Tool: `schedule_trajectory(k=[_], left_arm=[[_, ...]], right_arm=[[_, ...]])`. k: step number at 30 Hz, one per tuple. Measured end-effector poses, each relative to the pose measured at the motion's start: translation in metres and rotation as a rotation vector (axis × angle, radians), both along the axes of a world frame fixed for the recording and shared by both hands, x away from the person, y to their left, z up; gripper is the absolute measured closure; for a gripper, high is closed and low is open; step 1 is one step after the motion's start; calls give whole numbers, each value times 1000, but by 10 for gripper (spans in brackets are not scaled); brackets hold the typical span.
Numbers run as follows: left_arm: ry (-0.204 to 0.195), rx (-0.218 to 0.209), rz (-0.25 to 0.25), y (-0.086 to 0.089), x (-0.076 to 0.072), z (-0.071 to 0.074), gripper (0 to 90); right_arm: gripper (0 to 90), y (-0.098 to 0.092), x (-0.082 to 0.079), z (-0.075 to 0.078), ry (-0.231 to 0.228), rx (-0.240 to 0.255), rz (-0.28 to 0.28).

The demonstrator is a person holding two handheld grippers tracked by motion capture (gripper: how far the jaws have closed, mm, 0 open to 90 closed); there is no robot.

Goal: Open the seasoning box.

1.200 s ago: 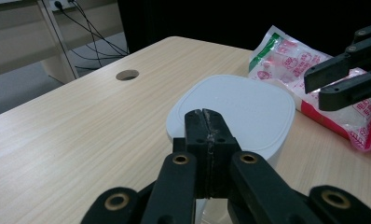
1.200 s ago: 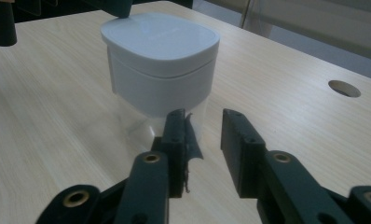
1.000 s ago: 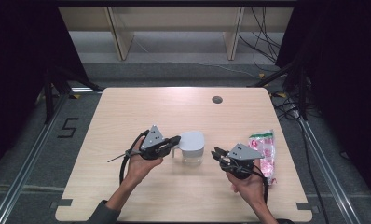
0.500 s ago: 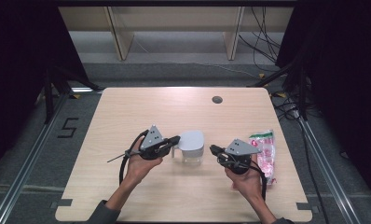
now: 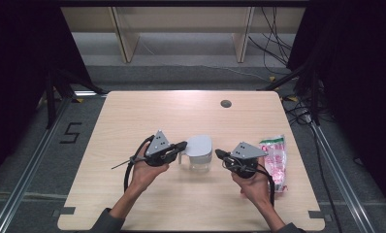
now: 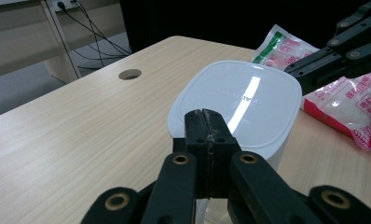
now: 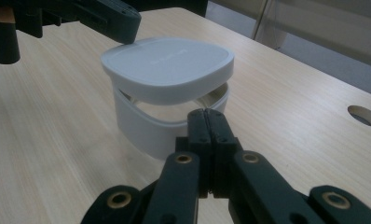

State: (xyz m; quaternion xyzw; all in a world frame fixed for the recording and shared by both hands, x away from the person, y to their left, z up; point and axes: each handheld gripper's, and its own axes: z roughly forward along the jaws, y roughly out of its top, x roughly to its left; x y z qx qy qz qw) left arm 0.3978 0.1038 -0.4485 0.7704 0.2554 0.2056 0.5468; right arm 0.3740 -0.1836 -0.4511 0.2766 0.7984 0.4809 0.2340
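My left claw (image 5: pixel 181 145) has its jaws pressed flat together with the tips right at the near edge of the white lid (image 5: pixel 199 144). Whether a thin lip of that lid is nipped between them I cannot tell. The lidded container (image 5: pixel 200 154) stands just ahead of that claw and just ahead of my right claw (image 5: pixel 219 154) too, so it sits between the two, tips pointing at it from either side. My right claw's jaws have just been closing and now meet with nothing between them, a little short of the container's wall. In the right gripper view a gap runs under the lid, so I judge the step in hand is getting the lid off. The next move calls for steadying the body with my right claw, which must open again to take hold, while the left lifts the lid's edge. Off to my right claw's outer side lies a pink-and-green snack packet (image 5: pixel 274 160). By count: two claws, one container, one lid, one packet, and one round cable hole (image 5: pixel 225 103) in the table (image 5: pixel 147 111) beyond both claws.
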Motion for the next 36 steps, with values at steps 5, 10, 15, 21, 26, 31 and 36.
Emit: schedule_trajectory(k=[5, 10, 15, 21, 26, 31, 36], left_arm=[[-2, 5, 1, 1, 0, 0, 893], [-2, 6, -1, 1, 0, 0, 892], [-3, 8, 2, 1, 0, 0, 892], [-4, 8, 0, 1, 0, 0, 893], [3, 4, 2, 1, 0, -1, 878], [27, -24, 9, 6, 3, 0, 743], [24, -42, -1, 13, -1, 3, 594]], right_arm=[[900, 3, 4, 0, -3, -7, 9], [900, 6, 4, 0, 12, -15, 9], [900, 7, 6, 0, 2, -24, 11], [900, 11, 5, 3, -17, -28, 34], [900, 15, 4, 5, -17, -38, 33], [900, 15, 4, 8, -34, -34, 41], [900, 17, 4, 10, -44, -30, 52]])
